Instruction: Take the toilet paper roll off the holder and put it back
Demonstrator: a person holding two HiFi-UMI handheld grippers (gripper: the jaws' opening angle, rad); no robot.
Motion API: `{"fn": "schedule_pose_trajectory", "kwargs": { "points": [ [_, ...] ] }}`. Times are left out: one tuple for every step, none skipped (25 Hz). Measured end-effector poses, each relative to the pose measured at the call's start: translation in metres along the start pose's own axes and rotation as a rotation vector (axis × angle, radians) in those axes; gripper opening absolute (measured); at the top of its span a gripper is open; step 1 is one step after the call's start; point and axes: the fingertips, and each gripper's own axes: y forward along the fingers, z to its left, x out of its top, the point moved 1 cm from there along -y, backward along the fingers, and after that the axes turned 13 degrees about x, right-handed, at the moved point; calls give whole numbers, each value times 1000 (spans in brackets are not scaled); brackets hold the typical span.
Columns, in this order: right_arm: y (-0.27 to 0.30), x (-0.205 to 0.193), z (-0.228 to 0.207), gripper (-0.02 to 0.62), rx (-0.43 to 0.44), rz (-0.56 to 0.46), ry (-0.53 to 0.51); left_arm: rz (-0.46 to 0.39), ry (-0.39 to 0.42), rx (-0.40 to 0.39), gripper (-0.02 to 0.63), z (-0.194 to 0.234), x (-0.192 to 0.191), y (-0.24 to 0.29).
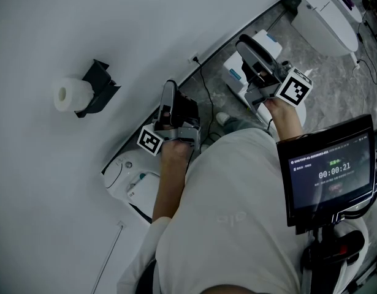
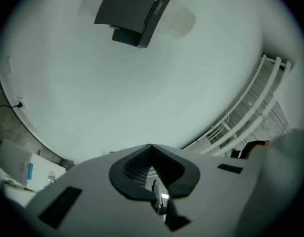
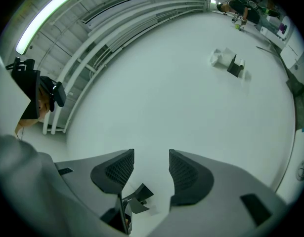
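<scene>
Item: toilet paper roll [image 1: 70,95], seated on its black holder [image 1: 101,86] on the wall [image 1: 176,17], which we judge light, soft, crushable, best pinched gently across its sides; left gripper [image 2: 151,148] pressed together empty, right gripper [image 3: 152,158] spread empty.

The person wears a pale, whitish T-shirt [image 1: 237,225] with a faint small mark [image 1: 228,217] printed on it and short sleeves that leave the forearms bare. The left gripper [image 1: 169,90] and the right gripper [image 1: 244,43] each have a grey body, dark ribbed pads [image 3: 117,169] on the inner faces, and a cube [image 1: 151,141] bearing black-and-white square markers.
</scene>
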Motion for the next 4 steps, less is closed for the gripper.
{"fn": "schedule_pose_trajectory", "kwargs": {
  "points": [
    [-1, -1, -1, 233, -9, 1, 3, 0, 0, 0, 6, 0, 0, 0],
    [-1, -1, -1, 233, -11, 2, 4, -1, -1, 1, 6, 0, 1, 0],
    [-1, -1, -1, 233, -11, 2, 4, -1, -1, 1, 6, 1, 1, -1],
    [-1, -2, -1, 233, -9, 3, 3, -2, -2, 2, 6, 1, 1, -1]
  ]
}}
